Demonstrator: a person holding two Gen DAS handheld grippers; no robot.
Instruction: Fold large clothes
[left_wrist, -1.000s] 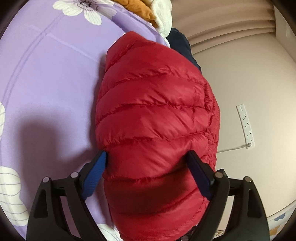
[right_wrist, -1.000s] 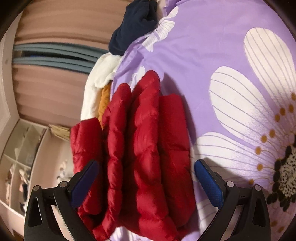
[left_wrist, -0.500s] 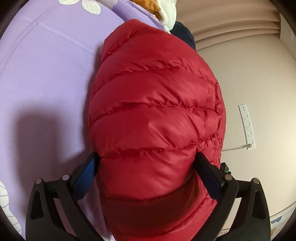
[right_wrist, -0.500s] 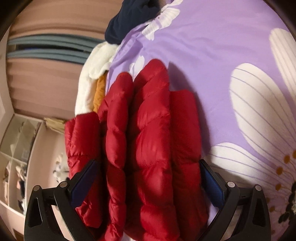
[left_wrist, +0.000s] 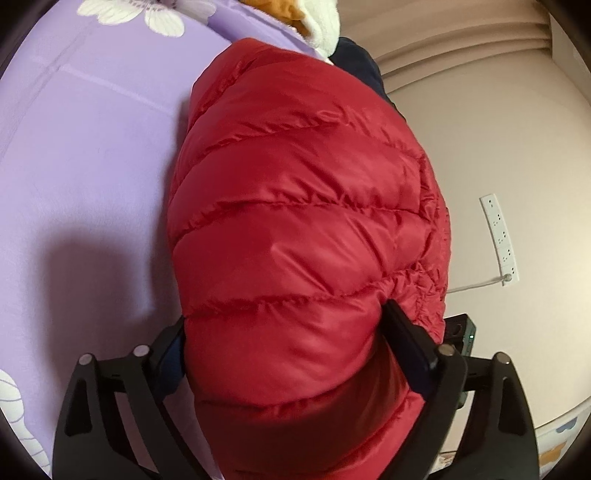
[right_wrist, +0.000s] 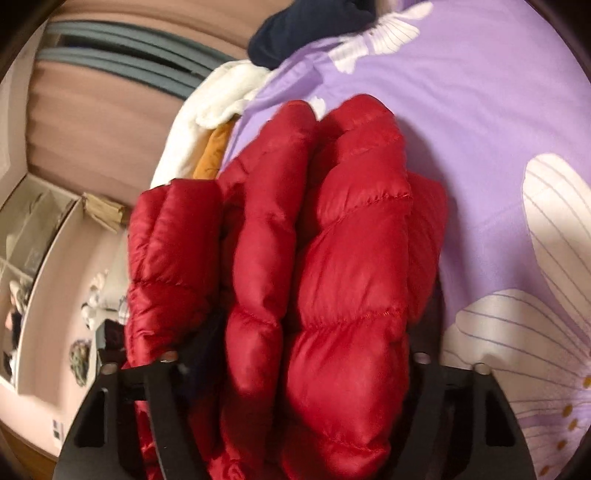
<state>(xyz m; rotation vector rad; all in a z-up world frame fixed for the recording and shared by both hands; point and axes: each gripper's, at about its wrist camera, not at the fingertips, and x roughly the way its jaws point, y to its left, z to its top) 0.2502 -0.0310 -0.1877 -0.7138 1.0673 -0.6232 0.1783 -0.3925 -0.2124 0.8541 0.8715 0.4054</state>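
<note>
Gripping the folded red jacket (left_wrist: 303, 236) from one end, the left gripper (left_wrist: 286, 332) has its fingers (left_wrist: 408, 341) wide but pressed into the padding on both sides, having just closed in a little, so the bundle is clamped where it lies on the purple bed sheet (left_wrist: 85, 155), close to the sheet's edge. Beyond the jacket a white power strip (left_wrist: 499, 238) lies on the floor; no writing can be read on it or on the jacket. From the right wrist view, the right gripper (right_wrist: 295, 350) has also just been closing, and its fingers are buried in the jacket's (right_wrist: 325, 266) stacked layers, squeezing them together, while one red flap hangs outside the grip, off the edge of the sheet (right_wrist: 480, 110). The folding looks nearly finished; the step in hand seems to be compressing and securing the bundle. Next, I judge, both grips must hold evenly while the bundle is lifted or shifted, keeping that loose flap from unfolding. No brand or label is visible here either.
</note>
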